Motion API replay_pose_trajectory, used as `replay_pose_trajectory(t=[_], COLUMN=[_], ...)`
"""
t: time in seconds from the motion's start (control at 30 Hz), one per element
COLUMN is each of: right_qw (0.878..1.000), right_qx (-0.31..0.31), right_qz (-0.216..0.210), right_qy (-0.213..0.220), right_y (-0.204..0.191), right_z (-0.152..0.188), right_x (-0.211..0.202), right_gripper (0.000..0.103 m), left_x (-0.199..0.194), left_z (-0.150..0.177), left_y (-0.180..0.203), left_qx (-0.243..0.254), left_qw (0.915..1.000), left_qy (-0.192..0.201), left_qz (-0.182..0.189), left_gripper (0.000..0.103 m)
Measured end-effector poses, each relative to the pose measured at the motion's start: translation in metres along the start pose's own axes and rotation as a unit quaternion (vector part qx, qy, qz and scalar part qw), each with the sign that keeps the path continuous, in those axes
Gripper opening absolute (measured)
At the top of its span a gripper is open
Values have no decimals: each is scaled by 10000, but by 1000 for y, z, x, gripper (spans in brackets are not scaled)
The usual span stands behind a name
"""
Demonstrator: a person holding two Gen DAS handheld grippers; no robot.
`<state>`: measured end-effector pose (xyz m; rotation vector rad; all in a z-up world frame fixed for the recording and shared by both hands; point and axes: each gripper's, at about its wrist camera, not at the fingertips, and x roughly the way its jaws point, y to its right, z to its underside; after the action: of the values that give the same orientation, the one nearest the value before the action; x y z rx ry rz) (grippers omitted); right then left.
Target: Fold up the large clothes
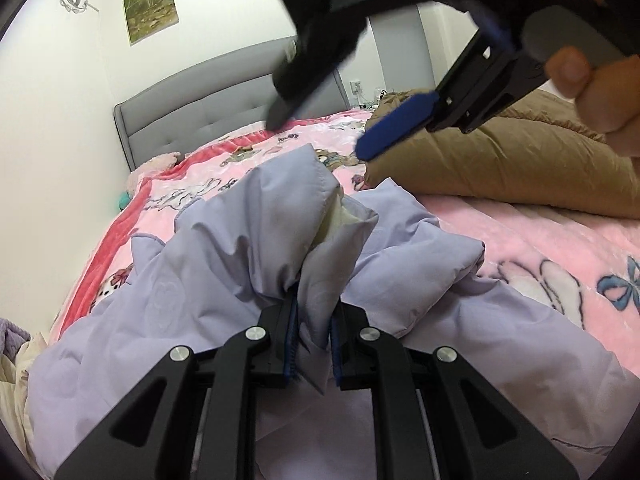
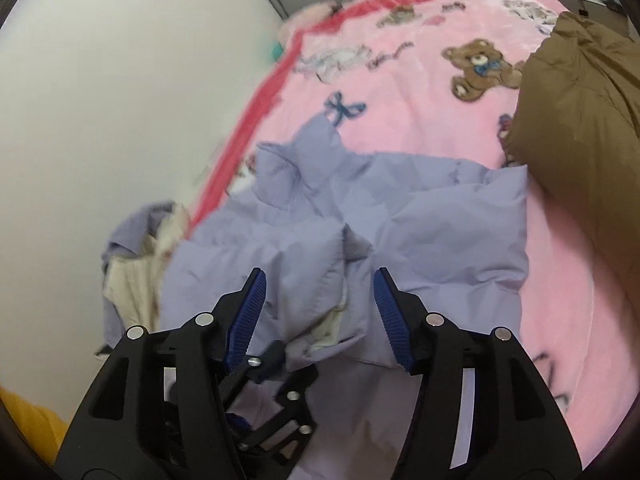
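Observation:
A lavender puffer jacket lies crumpled on a pink blanket. My left gripper is shut on a bunched fold of the jacket and lifts it off the bed. My right gripper is open and empty, hovering above the jacket; in the left wrist view it hangs in the air above the bed, held by a hand. In the right wrist view the left gripper shows below, pinching the jacket's edge.
A brown puffer coat lies at the right on the bed, also in the right wrist view. A grey headboard stands at the back. More lavender and cream cloth hangs at the bed's left edge by the white wall.

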<state>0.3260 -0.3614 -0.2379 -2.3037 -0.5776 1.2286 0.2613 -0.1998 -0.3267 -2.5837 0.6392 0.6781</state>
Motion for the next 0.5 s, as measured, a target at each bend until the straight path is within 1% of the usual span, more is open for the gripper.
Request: replay_pose_trajectory(t=[0.03, 0.07, 0.1, 0.17, 0.2, 0.27, 0.3, 0.33, 0.4, 0.43, 0.47, 0.5], right_qw=[10000, 9998, 9996, 9997, 9997, 9995, 9994, 9992, 9991, 9989, 9992, 9993], right_qx=[-46, -125, -180, -134, -86, -100, -116, -117, -85, -35, 58, 110], right_qz=[7, 145, 179, 48, -55, -69, -133, -251, -361, -406, -346, -283], right_qy=[-42, -89, -133, -208, -234, -297, -294, -289, -217, -219, -206, -195], right_y=[-2, -3, -4, -2, -1, -3, -4, -5, -6, -6, -4, -4], right_z=[0, 0, 0, -3, -4, -5, -5, -5, -6, -7, -10, -11], right_x=[1, 5, 9, 17, 20, 28, 30, 33, 33, 34, 34, 34], right_gripper=[54, 54, 54, 49, 48, 48, 46, 40, 32, 16, 12, 11], left_x=[0, -1, -2, -4, -4, -5, -5, -5, -4, -4, -4, -5], left_z=[0, 0, 0, 1, 1, 3, 4, 4, 3, 2, 1, 0], left_y=[0, 0, 0, 0, 0, 1, 2, 3, 3, 2, 2, 2], left_qx=[3, 11, 13, 5, 26, 78, 94, 96, 61, 50, 48, 64], left_qw=[10000, 10000, 10000, 10000, 10000, 9999, 9999, 9999, 10000, 10000, 10000, 10000], left_qy=[9, 15, 24, 49, 41, 62, 48, 50, 33, 30, 36, 19], left_qz=[-3, 8, 17, 42, 44, 20, 9, 8, -2, -6, 2, 5], left_gripper=[13, 13, 13, 13, 13, 13, 13, 13, 14, 15, 16, 18])
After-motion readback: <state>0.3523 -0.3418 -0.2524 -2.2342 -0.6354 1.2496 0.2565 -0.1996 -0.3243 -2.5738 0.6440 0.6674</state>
